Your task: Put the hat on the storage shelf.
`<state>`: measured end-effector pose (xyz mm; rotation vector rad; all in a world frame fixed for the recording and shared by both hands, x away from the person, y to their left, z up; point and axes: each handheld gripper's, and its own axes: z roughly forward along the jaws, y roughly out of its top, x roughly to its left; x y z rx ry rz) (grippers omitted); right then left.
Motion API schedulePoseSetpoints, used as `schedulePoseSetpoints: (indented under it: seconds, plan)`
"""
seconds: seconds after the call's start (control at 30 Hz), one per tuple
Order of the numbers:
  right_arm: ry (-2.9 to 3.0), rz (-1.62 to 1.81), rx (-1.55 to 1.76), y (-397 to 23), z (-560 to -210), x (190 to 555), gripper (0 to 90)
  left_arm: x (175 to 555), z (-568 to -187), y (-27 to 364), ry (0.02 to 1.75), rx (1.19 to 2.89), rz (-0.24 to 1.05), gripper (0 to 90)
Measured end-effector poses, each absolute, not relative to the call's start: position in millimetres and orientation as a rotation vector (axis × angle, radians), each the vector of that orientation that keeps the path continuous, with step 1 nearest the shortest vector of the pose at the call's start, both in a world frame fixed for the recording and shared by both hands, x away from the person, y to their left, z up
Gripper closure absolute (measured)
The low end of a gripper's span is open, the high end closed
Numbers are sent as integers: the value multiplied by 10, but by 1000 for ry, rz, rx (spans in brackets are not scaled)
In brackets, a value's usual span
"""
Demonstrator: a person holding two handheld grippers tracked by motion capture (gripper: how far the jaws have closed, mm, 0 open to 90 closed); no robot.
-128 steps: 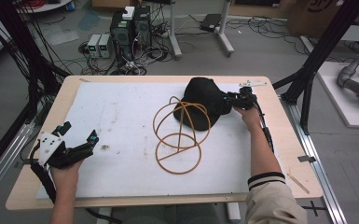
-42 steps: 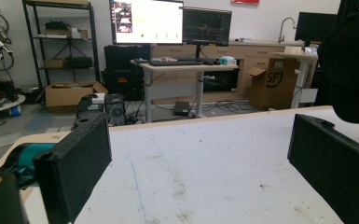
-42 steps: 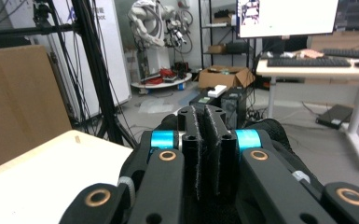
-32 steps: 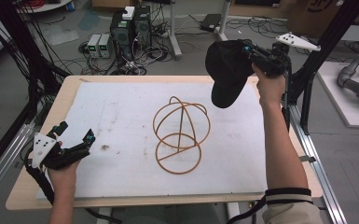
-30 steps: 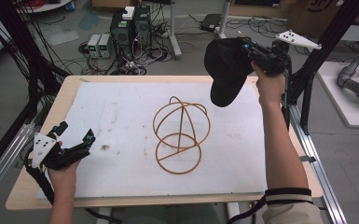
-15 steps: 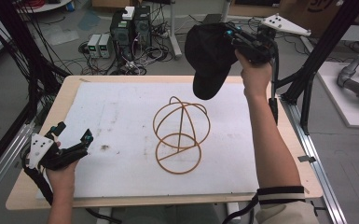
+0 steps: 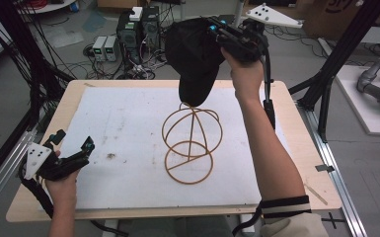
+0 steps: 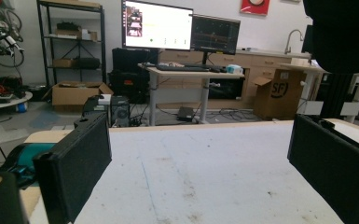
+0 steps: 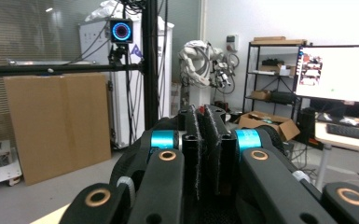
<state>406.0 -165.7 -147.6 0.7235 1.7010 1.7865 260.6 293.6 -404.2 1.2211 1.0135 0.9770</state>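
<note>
Table (image 7: 128, 113) with its white top is sitting under everything we're looking at. Next down in size, we're holding a black cap (image 7: 196, 57) up in the air above the far edge, its long axis hanging nearly vertical, brim pointing down at the wire stand (image 7: 191, 140). It's plain matte black and soft-looking. Our right gripper (image 7: 216, 30) is pinching the cap's fabric, jaws pressed together on it. Our left gripper (image 7: 71, 142) is resting near the table's left corner, jaws spread wide.
</note>
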Motion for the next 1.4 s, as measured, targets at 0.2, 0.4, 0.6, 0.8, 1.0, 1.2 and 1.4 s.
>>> schedulePoseSetpoints:
  seconds: [0.2, 0.4, 0.6, 0.8, 1.0, 1.2, 1.4]
  plan:
    - [1709, 1808, 685, -1471, -1400, 3954, 860, 2593, -4045, 2969, 1022, 1208, 975, 65]
    - [1715, 1824, 658, -1359, -1359, 3874, 860, 2593, -4048, 2974, 1024, 1207, 974, 65]
    - [1709, 1827, 641, -1280, -1287, 3841, 860, 2586, -4044, 2985, 1025, 1200, 974, 65]
    - [1687, 1874, 615, -1211, -1224, 3761, 860, 2587, -4048, 2993, 1027, 1194, 975, 65]
    - [1705, 1904, 592, -1163, -1238, 3623, 860, 2579, -4046, 3012, 1031, 1189, 975, 65]
    - [1715, 1919, 577, -1189, -1366, 3418, 860, 2577, -4046, 3007, 1030, 1185, 971, 64]
    - [1741, 1923, 585, -1313, -1523, 3286, 859, 2583, -4045, 2984, 1024, 1191, 967, 65]
